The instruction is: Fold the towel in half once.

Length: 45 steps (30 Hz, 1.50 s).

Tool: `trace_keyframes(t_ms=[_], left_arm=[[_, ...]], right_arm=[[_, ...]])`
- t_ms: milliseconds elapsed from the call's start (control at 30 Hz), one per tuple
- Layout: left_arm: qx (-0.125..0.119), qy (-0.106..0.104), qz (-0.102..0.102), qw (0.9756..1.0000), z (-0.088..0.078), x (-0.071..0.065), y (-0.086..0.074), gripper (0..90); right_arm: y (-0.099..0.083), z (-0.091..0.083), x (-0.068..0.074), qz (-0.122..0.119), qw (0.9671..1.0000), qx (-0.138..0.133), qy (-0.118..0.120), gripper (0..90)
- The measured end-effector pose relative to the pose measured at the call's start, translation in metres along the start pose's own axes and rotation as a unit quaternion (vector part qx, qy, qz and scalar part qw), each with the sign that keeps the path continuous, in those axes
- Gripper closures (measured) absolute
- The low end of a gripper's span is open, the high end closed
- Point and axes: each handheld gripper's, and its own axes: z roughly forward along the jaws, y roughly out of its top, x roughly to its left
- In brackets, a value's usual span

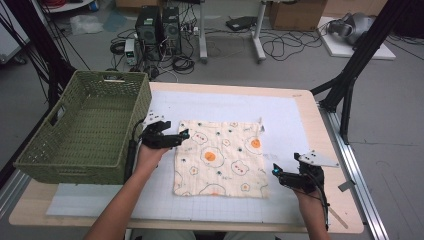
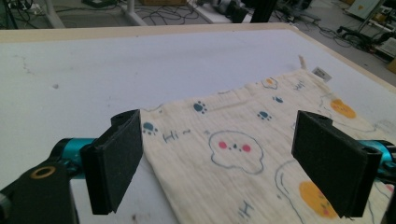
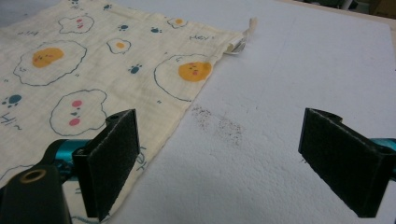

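Item: printed cloth (image 1: 219, 158) — cream square with fried-egg and paw-print motifs, lying flat and unfolded on the white mat (image 1: 280, 115), just right of the green basket (image 1: 80, 135), which serves as landmark for this entry.

Left gripper (image 1: 176, 137) — hovering between the basket and the cloth, at the cloth's far-left corner. Its jaws are standing spread wide, holding nothing; in the left gripper view the corner (image 2: 152, 116) is sitting between the pads (image 2: 116, 158).

Right gripper (image 1: 278, 173) — well right of the basket, off the cloth's near-right edge. Its jaws are likewise gaping apart and empty; in the right gripper view one pad (image 3: 109, 158) is overlapping the hem while the other is hanging over bare mat.

Risks, as judged:
- Thin fabric lying flush on the mat — pads may be closing on air or skidding over the hem if not lowered enough.
- The right gripper is sitting mostly off the cloth, so a pinch there could be catching only a sliver and slipping.
- Uneven pull between the two hands could be bunching the cloth toward the basket instead of folding or lifting it cleanly.
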Motion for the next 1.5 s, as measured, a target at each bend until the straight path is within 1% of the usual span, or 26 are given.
trace_keyframes(t_ms=[100,233,267,333,400,467,500,567,600,633,700,733,800,867,933,1033,1067,1100,1167,1233,1300,1333,1367,1400,1433,1500], left_arm=[[0.015,-0.007,-0.009,0.9998,0.014,0.007,0.008,17.4],[0.042,0.016,-0.017,0.9989,0.030,0.018,0.007,18.1],[0.053,0.019,-0.018,0.9982,0.034,0.020,0.006,19.2],[0.063,0.034,-0.014,0.9974,0.042,0.024,0.003,23.9],[0.089,0.056,-0.016,0.9943,0.050,0.029,-0.001,24.4],[0.101,0.069,-0.016,0.9924,0.057,0.032,-0.003,26.9],[0.104,0.075,-0.011,0.9917,0.060,0.033,-0.002,27.5],[0.101,0.082,0.001,0.9915,0.064,0.033,0.001,29.8],[0.096,0.091,0.018,0.9911,0.066,0.033,0.002,33.7],[0.089,0.098,0.019,0.9911,0.067,0.034,0.002,37.6],[0.093,0.107,0.010,0.9898,0.069,0.039,-0.001,39.3],[0.102,0.107,0.009,0.9890,0.071,0.040,-0.004,39.9],[0.103,0.109,0.019,0.9885,0.072,0.039,-0.005,41.6],[0.107,0.107,0.034,0.9879,0.072,0.036,-0.005,46.6],[0.110,0.113,0.055,0.9860,0.073,0.033,-0.006,52.6],[0.114,0.095,0.085,0.9853,0.073,0.028,-0.007,69.9],[0.114,0.091,0.089,0.9853,0.073,0.027,-0.007,74.9],[0.114,0.091,0.086,0.9856,0.073,0.027,-0.007,77.3],[0.113,0.087,0.074,0.9871,0.072,0.029,-0.007,78.7],[0.112,0.085,0.068,0.9877,0.072,0.029,-0.007,79.6],[0.112,0.083,0.066,0.9880,0.072,0.030,-0.007,80.4],[0.111,0.082,0.061,0.9885,0.071,0.031,-0.007,80.5],[0.110,0.081,0.059,0.9889,0.072,0.031,-0.008,80.6],[0.111,0.081,0.058,0.9889,0.072,0.031,-0.007,80.6],[0.110,0.081,0.058,0.9889,0.072,0.032,-0.007,80.7],[0.109,0.077,0.053,0.9896,0.071,0.033,-0.007,80.7]], right_arm=[[0.000,0.000,-0.001,0.000,1.0000,-0.001,0.000,11.8],[-0.002,-0.001,-0.003,0.006,1.0000,0.004,-0.001,11.8],[-0.002,-0.001,-0.003,0.006,1.0000,0.003,-0.001,11.8],[-0.003,0.000,-0.004,0.006,1.0000,0.004,0.000,11.8],[-0.003,0.001,-0.005,0.008,1.0000,0.005,0.001,11.8],[-0.003,0.001,-0.004,0.009,0.9999,0.007,0.004,11.8],[-0.003,0.002,-0.004,0.009,0.9999,0.006,0.004,11.8],[-0.003,0.002,-0.004,0.008,0.9999,0.006,0.006,11.8],[-0.003,0.002,-0.004,0.008,0.9999,0.008,0.006,11.8],[-0.004,0.003,-0.004,0.008,0.9999,0.008,0.006,11.8],[-0.004,0.003,-0.004,0.012,0.9998,0.011,0.007,11.8],[-0.004,0.004,-0.005,0.011,0.9999,0.011,0.007,11.8],[-0.004,0.004,-0.005,0.012,0.9998,0.010,0.008,11.8],[-0.005,0.004,-0.006,0.014,0.9998,0.010,0.009,11.8],[-0.005,0.005,-0.006,0.014,0.9998,0.011,0.010,11.8],[-0.005,0.004,-0.005,0.013,0.9998,0.011,0.010,11.8],[-0.005,0.003,-0.005,0.015,0.9998,0.012,0.009,11.8],[-0.005,0.003,-0.005,0.017,0.9997,0.012,0.010,11.8],[-0.005,0.004,-0.006,0.013,0.9998,0.014,0.004,11.8],[-0.004,0.006,-0.007,0.014,0.9997,0.018,0.005,11.8],[-0.002,0.011,-0.008,0.019,0.9995,0.023,0.009,11.8],[0.000,0.014,-0.009,0.025,0.9993,0.025,0.012,11.7],[0.002,0.017,-0.011,0.038,0.9986,0.027,0.024,11.6],[0.003,0.019,-0.011,0.042,0.9985,0.027,0.023,11.6],[0.006,0.022,-0.012,0.043,0.9984,0.031,0.021,11.6],[0.009,0.025,-0.014,0.042,0.9982,0.030,0.031,11.6]])
